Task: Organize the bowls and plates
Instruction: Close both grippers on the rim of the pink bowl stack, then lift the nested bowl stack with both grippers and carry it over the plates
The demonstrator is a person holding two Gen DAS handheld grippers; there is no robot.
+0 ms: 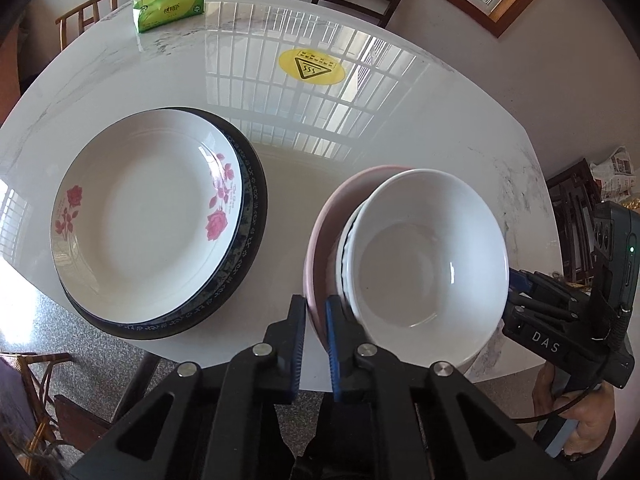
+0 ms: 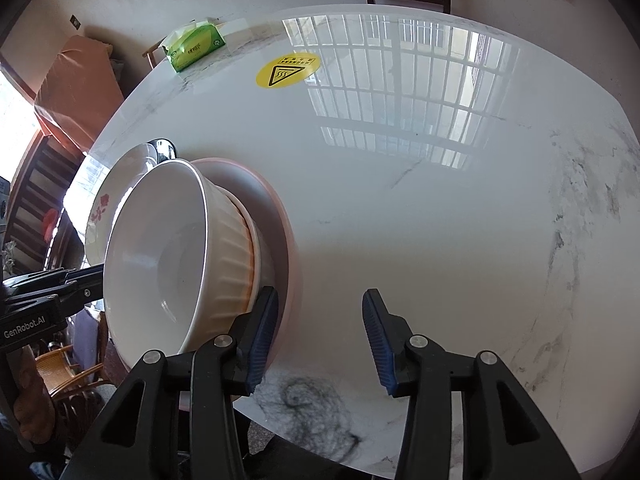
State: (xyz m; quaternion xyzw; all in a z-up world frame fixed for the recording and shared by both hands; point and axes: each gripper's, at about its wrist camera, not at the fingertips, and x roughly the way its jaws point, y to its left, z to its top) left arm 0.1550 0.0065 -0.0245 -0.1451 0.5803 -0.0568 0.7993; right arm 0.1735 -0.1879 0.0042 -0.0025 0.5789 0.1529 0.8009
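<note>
At the near edge of the tabletop [image 1: 360, 92], right of centre in the left wrist view: one nested stack, tilted (its mouths face the camera rather than straight up).

- Item 1, pink plate [image 1: 320, 240]: outermost piece of the stack. The left tool [image 1: 316, 344] is clamped on its near rim, one finger outside and one inside.
- Item 2, white bowl [image 1: 424, 264]: sits in the pink plate, apparently with another ribbed bowl beneath it (its fluted side shows in the right wrist view).
- Item 3, right tool [image 2: 320, 340]: fingers apart, holding nothing. Its left finger lies just beside the plate's rim; contact cannot be told.
- Item 4, rose-patterned plate [image 1: 148, 216]: lies flat on a dark-rimmed plate [image 1: 248, 216], to the left of the held stack and apart from it.
- Item 5, tissue pack [image 1: 168, 8]: far side, well apart.

Governing relation: the stack lies to the left of the right tool and straight ahead of the left tool, so the left hand is the nearer and already has hold. Judged: a supporting grip from the right would have to come leftward.
</note>
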